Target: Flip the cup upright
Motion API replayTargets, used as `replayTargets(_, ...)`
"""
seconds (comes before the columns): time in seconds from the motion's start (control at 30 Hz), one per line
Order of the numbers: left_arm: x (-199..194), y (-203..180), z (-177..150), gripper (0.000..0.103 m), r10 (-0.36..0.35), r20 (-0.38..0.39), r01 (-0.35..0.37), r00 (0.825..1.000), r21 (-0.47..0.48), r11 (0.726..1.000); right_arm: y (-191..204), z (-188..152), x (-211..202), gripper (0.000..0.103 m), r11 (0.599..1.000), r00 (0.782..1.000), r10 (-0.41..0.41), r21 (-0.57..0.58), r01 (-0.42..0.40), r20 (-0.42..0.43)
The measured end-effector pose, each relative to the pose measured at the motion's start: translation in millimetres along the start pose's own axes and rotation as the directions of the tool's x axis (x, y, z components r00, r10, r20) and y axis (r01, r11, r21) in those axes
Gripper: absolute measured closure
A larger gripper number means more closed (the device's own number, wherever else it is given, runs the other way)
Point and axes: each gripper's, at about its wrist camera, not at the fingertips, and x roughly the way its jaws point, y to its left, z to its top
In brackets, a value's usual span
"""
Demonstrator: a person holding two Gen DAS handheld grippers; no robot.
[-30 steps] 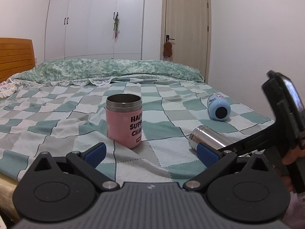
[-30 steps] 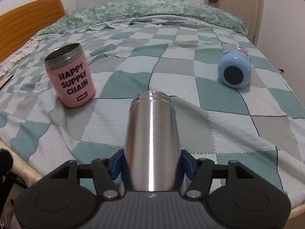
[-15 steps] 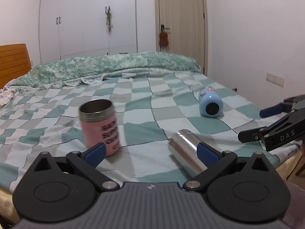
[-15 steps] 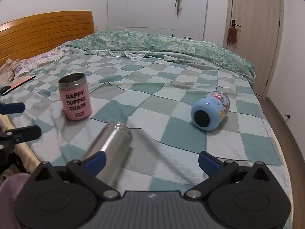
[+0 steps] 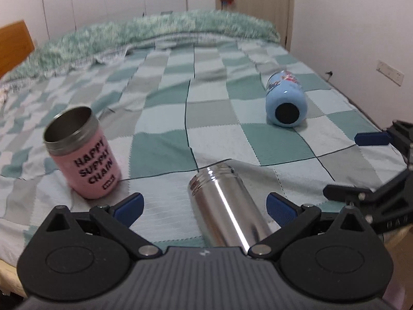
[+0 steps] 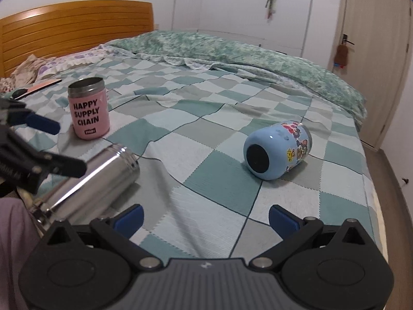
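Left tongs [image 5: 204, 205] agape, steel cup [image 5: 227, 208] lying between

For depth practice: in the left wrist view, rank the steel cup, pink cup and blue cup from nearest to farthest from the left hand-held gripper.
1. Steel cup: lying between the left hand-held gripper fingers.
2. Pink cup: upright, ahead left.
3. Blue cup: on its side, far right.

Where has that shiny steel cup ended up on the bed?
The steel cup lies on its side near the bed's front edge, between the open fingers of the left gripper, with the upright pink cup to its left and the blue cup farther back on its right.
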Motion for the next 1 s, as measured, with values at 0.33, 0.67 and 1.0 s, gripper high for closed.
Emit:
replayTargets(0.33,63,3,22,0.0,-0.002,-0.256,-0.023,0.967,-0.096,0.995,-25,2,31,0.0,0.998,0.999,0.049,-0.032,-0.049,0.002)
replayTargets(0.67,105,3,29,0.006,-0.07,-0.39,0.023,0.918,-0.124,0.992,-30,2,53,0.0,0.997,0.998,0.062,-0.04,-0.063,-0.026)
replayTargets(1.0,80,-1,32,0.034,-0.088,-0.297,0.059,0.951,-0.107,0.993,-28,7,44,0.0,0.998,0.998,0.056,-0.038,-0.057,-0.018)
